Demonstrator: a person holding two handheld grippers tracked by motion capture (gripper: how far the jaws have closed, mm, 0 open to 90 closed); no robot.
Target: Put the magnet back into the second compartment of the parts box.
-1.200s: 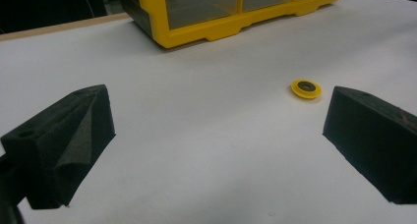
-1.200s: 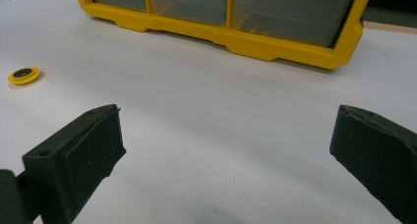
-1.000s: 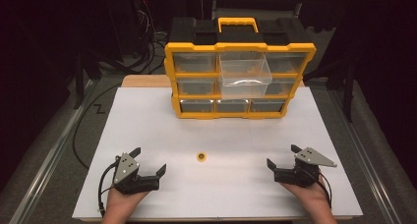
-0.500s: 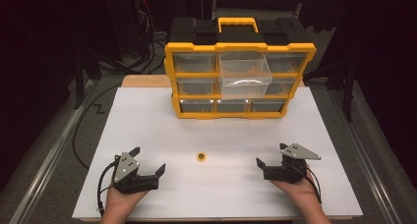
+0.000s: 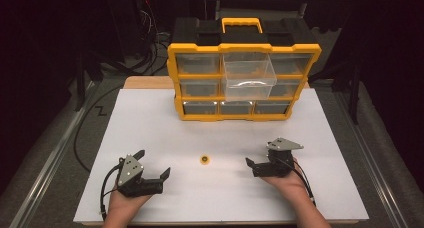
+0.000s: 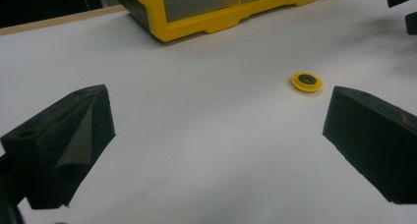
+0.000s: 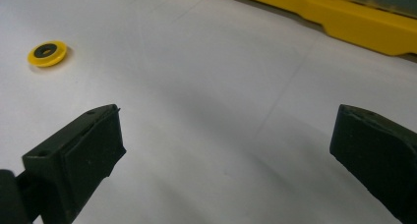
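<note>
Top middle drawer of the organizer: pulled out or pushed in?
Pulled out. The clear top middle drawer juts forward past the yellow organizer front, overhanging the row below; its neighbours sit flush.

No readable text, labels, brands, numbers or signs anywhere.
</note>
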